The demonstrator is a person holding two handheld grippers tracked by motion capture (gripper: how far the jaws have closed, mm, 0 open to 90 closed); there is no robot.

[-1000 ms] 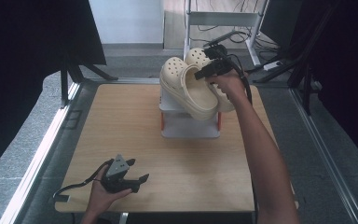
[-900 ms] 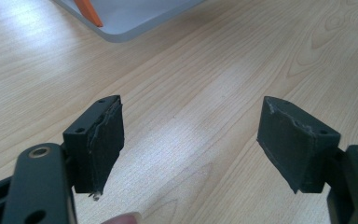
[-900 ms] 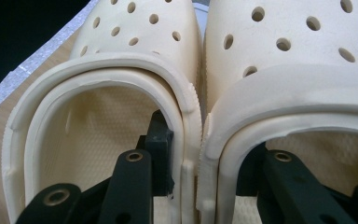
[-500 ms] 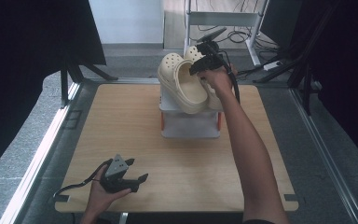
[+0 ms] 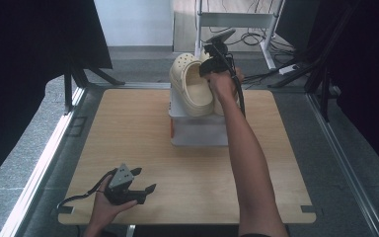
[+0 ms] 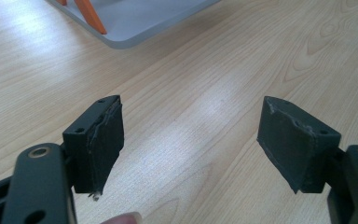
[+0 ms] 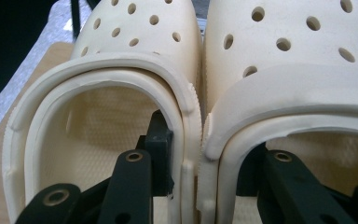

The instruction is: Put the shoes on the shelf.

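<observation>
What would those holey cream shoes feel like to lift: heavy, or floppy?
Probably light: the clogs look like foam full of holes. Likely bendy yet springy, since the right gripper pinches both inner walls together. Held only there, they might swing or slip.

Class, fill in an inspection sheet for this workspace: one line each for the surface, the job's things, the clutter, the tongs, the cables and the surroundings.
Surface: wooden table, bare around the white box.
Job's things: two cream clogs, side by side above the white box, toes pointing away from the person.
Clutter: nothing seen.
Tongs: right tongs clamp the clogs' touching inner walls, one jaw inside each clog; left tongs open over bare wood at the near table edge, holding nothing.
Cables: a black cable trails from the left tongs; more cables lie on the floor beyond the table.
Surroundings: grey floor, dark curtains, a white frame behind.
</observation>
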